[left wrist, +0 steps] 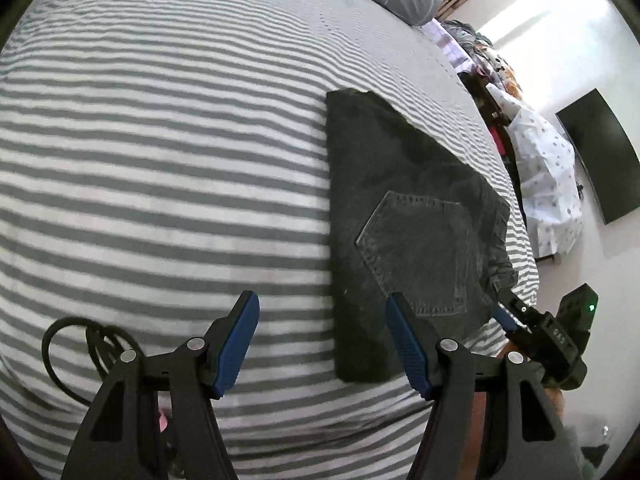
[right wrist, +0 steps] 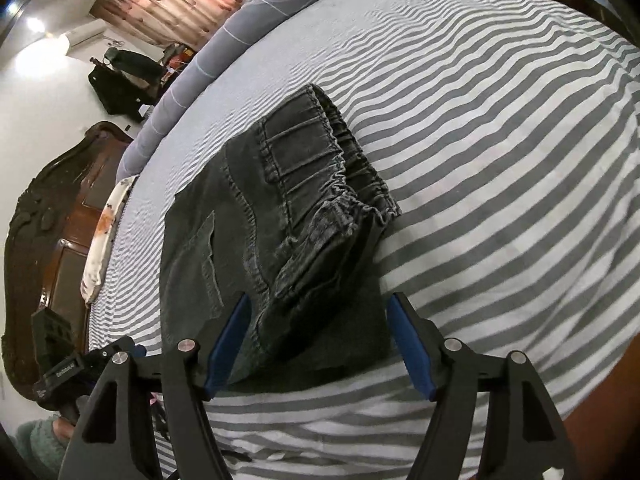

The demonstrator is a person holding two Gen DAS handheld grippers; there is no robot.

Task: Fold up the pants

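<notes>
— On the striped bed sheet (left wrist: pixel 160 184), how do the grippers stand?
— Left gripper (left wrist: pixel 322 344) and right gripper (right wrist: pixel 318 344): both spread wide, empty.
— And the pants (right wrist: pixel 256 240)?
— Folded compact, dark denim, waistband uppermost, lying on the sheet.

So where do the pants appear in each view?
Left wrist: pants lie right of centre, back pocket facing up.
Right wrist: pants fill the centre, elastic waistband nearest the top.
Shared landmark: the striped sheet under them.
</notes>
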